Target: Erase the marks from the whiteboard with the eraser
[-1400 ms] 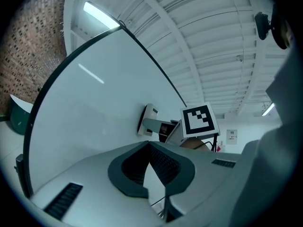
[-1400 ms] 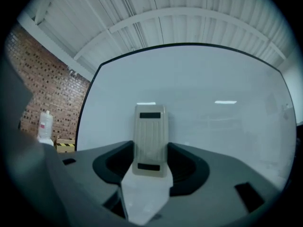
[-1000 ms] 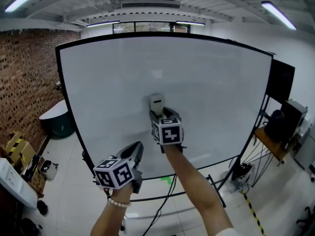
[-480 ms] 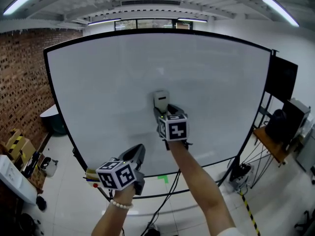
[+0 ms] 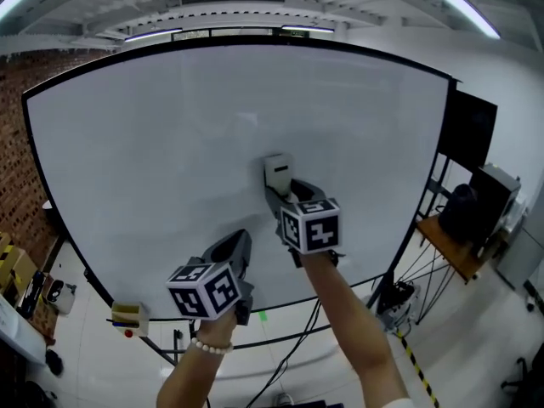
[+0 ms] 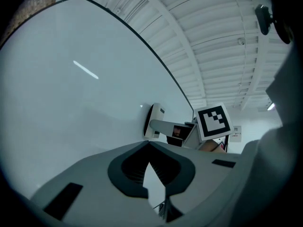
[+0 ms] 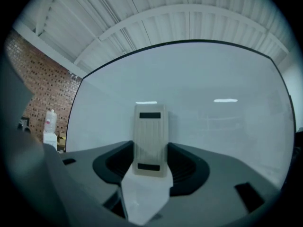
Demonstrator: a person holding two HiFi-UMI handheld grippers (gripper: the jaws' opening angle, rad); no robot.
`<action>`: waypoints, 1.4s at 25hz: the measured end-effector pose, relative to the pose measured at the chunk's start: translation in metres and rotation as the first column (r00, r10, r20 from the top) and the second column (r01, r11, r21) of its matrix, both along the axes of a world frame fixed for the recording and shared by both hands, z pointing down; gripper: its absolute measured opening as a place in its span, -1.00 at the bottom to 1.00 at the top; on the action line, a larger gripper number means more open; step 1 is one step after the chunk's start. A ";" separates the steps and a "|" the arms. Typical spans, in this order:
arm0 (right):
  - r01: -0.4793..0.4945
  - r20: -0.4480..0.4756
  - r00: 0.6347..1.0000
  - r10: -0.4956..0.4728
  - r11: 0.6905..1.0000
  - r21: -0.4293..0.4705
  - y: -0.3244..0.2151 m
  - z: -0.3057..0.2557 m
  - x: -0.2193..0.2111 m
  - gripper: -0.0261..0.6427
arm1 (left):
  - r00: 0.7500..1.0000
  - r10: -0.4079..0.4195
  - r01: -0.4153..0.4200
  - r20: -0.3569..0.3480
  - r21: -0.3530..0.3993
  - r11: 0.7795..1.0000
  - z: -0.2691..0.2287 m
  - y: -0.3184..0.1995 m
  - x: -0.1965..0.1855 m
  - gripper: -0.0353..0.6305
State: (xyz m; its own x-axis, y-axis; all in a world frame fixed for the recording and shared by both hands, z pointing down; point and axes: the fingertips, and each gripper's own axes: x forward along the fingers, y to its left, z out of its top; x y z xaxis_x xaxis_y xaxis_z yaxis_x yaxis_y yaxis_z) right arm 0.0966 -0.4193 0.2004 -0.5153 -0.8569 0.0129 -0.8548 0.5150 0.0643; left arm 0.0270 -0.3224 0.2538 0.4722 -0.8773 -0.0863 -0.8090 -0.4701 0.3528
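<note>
The whiteboard (image 5: 170, 143) fills most of the head view, and I see no marks on it, only reflections of ceiling lights. A pale rectangular eraser (image 5: 276, 171) lies flat against the board near its middle. My right gripper (image 5: 280, 189) is shut on the eraser (image 7: 151, 138), which stands upright between the jaws. Lower left, my left gripper (image 5: 239, 239) hovers close to the board, shut and holding nothing. In the left gripper view the fingertips meet (image 6: 148, 143), with the eraser (image 6: 154, 121) beyond them, pressed on the board.
A small yellowish box (image 5: 129, 315) sits at the board's lower left. The board's stand and cables (image 5: 293, 347) are below. At the right are a black panel (image 5: 466, 134) and a wooden table (image 5: 446, 249). A brick wall (image 7: 45, 98) is at the left.
The board now fills more of the head view, with the brick wall nearly out of sight. The right gripper keeps the eraser on the board. The left gripper has risen slightly.
</note>
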 end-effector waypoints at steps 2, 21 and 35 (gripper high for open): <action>0.000 -0.011 1.000 0.000 1.000 0.008 -0.005 -0.001 0.018 -0.17 | 1.000 0.009 -0.009 0.017 0.017 1.000 -0.005 -0.015 0.020 -0.93; -0.121 -0.008 0.993 0.121 0.993 0.007 -0.071 0.018 0.243 -0.17 | 0.966 0.258 -0.257 -0.001 0.091 0.962 -0.015 -0.085 0.194 -0.93; -0.185 0.018 0.982 0.186 0.982 -0.028 -0.117 0.019 0.427 -0.17 | 0.961 0.276 -0.276 0.002 0.049 0.960 -0.004 -0.100 0.313 -0.93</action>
